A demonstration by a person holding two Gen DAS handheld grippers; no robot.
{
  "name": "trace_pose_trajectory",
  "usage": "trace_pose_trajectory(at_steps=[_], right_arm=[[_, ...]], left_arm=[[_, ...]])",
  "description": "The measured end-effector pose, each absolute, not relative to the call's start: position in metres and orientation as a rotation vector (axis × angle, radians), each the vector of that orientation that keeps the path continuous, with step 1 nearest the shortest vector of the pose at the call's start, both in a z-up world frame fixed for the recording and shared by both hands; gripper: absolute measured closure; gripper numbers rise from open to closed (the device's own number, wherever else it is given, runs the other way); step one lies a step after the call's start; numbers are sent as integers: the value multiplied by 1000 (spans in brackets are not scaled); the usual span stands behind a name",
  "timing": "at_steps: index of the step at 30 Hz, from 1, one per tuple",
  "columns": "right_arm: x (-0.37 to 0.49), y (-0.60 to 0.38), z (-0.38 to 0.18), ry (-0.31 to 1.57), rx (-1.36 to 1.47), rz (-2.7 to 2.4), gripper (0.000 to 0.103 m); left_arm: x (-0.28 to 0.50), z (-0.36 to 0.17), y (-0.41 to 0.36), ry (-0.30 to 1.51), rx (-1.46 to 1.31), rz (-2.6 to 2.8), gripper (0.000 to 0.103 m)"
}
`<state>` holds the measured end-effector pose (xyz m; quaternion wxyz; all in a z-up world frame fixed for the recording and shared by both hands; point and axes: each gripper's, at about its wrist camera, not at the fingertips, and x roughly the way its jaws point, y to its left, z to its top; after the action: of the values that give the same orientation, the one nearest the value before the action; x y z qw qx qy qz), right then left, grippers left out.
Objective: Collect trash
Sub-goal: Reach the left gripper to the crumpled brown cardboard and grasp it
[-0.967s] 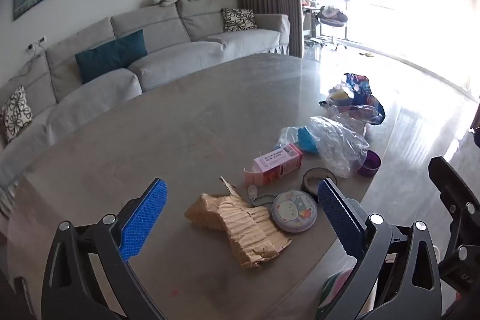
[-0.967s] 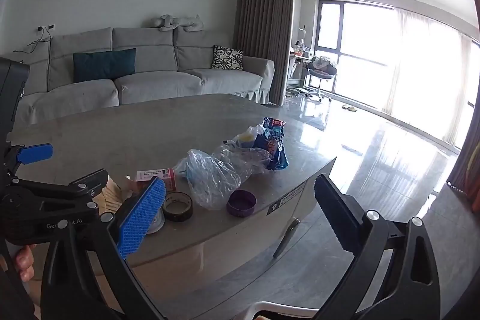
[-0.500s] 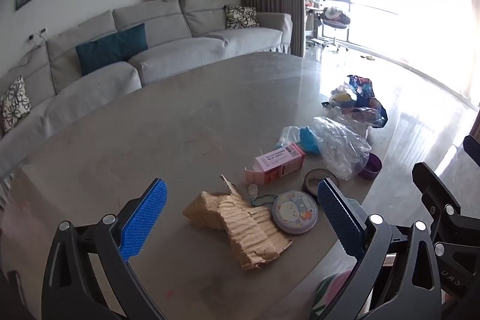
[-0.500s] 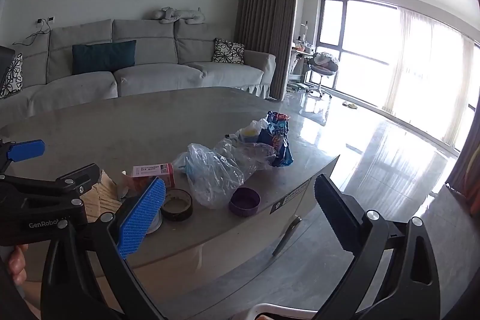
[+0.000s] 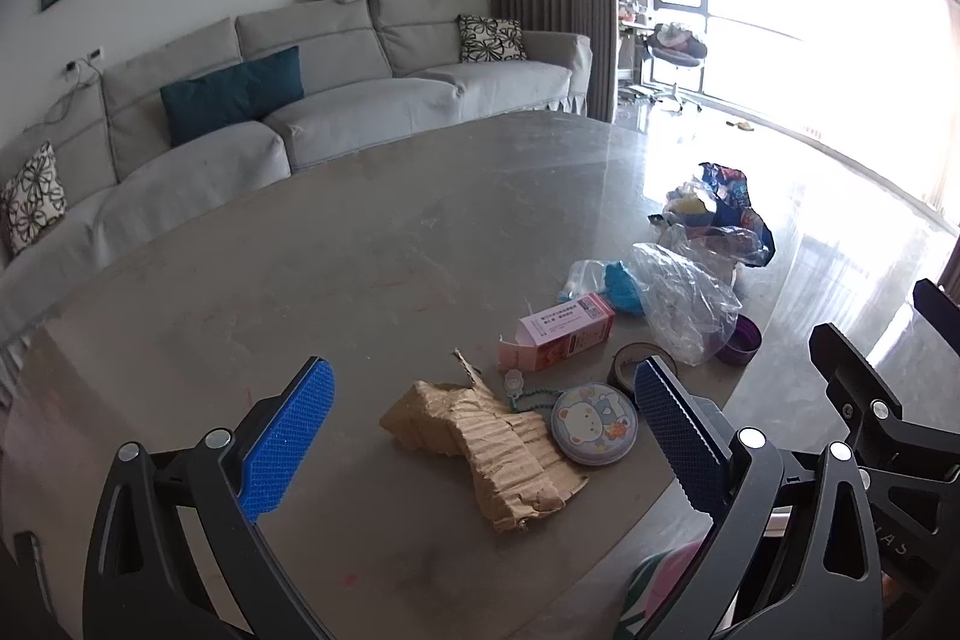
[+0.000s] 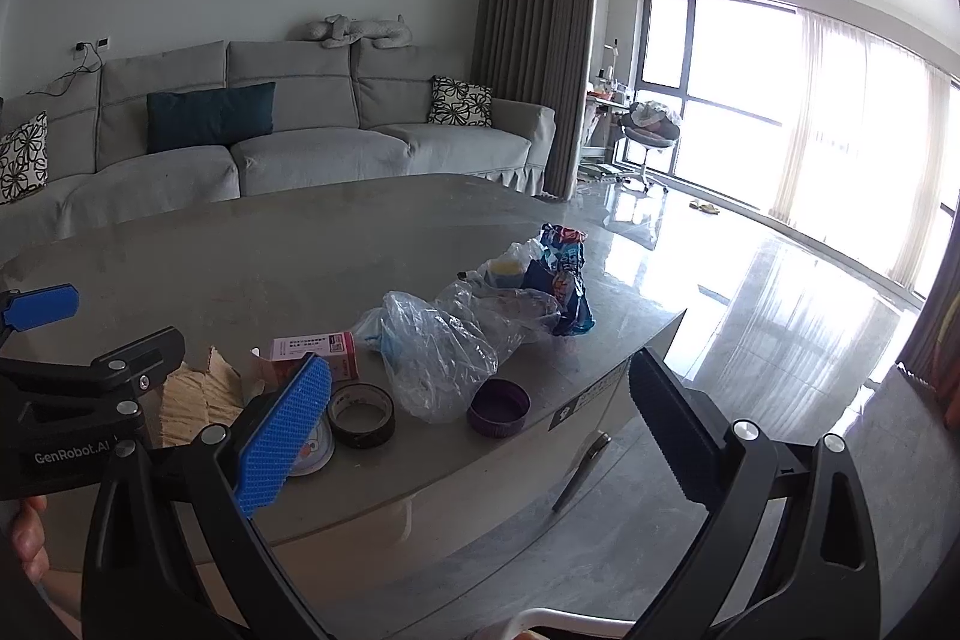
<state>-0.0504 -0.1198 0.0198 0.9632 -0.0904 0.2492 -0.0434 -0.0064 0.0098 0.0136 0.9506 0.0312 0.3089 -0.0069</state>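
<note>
Trash lies along the near right part of a grey oval table (image 5: 360, 232): a torn piece of cardboard (image 5: 486, 439), a pink carton (image 5: 564, 331) on its side, a crumpled clear plastic bag (image 5: 684, 301), a blue snack wrapper (image 5: 729, 196), a purple lid (image 5: 741, 340) and a tape roll (image 6: 362, 415). My left gripper (image 5: 480, 442) hovers open just above and before the cardboard, holding nothing. My right gripper (image 6: 480, 430) stands open and empty off the table's near edge, in front of the tape roll, plastic bag (image 6: 435, 346) and purple lid (image 6: 499, 407).
A round tin with a bear picture (image 5: 594, 421) lies beside the cardboard. A grey sofa (image 5: 336, 100) curves behind the table. Shiny floor (image 6: 750, 316) stretches right toward bright windows. A hand (image 6: 27, 532) holds the left gripper's handle.
Both grippers stay open. The left view has tilted slightly up and crept closer to the cardboard; the right gripper has edged a little nearer the table edge.
</note>
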Motion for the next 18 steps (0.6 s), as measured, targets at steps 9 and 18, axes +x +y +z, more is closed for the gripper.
trace_pose_trajectory(at_steps=[9,18], right_arm=[[-47,-116,15,505,-203,-102,4],[-32,-112,-5,534,-238,-102,4]], left_arm=[[1,-1,16,685,36,6,3],[21,-32,23,735,30,102,3]])
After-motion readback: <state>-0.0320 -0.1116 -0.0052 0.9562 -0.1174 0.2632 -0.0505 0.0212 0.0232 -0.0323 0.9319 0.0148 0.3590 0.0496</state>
